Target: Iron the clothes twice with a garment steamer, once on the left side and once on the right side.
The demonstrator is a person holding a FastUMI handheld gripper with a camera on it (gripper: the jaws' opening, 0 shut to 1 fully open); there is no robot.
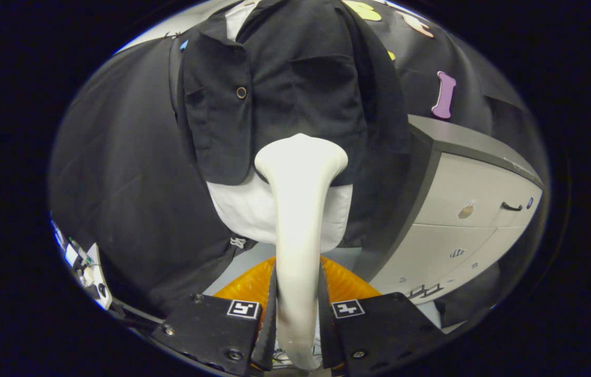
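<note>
We see the gripper point(298, 314) pinching the steamer point(299, 209) by its handle, both fingers pressed on it. Its head sits against the dark shirt point(285, 89), above a white hem; a cabinet point(463, 209) stands beside.

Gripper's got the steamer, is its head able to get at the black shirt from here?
Probably yes. The gripper is shut on the steamer, whose head is already up against the black shirt, nothing between.

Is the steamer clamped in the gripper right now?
Yes. Both fingers press the steamer handle, its head against the black shirt.
</note>
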